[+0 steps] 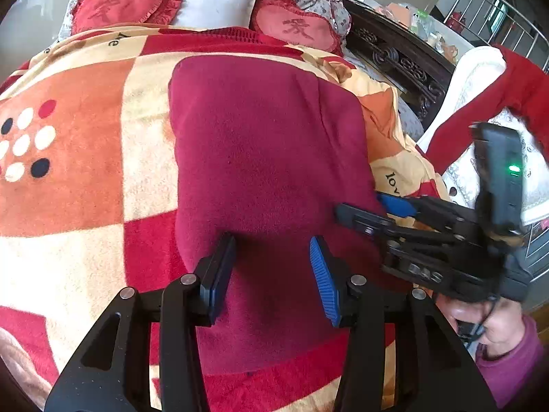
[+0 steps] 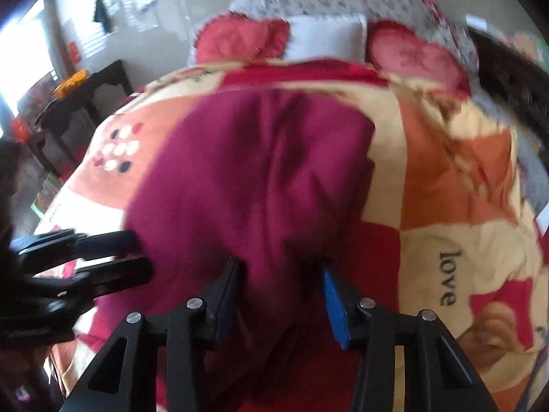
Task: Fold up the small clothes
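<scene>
Closest to us in the left wrist view, our left gripper (image 1: 272, 267) stands partly apart, its jaws straddling the near end of a maroon garment (image 1: 267, 144) on the checked blanket (image 1: 85, 171); we cannot tell if the pads press it. Our right gripper (image 1: 363, 211) meets the garment's right edge.

From the blurred right wrist view, our right gripper (image 2: 283, 292) likewise straddles the maroon garment (image 2: 247, 171), with the left gripper (image 2: 137, 257) at its left.
</scene>
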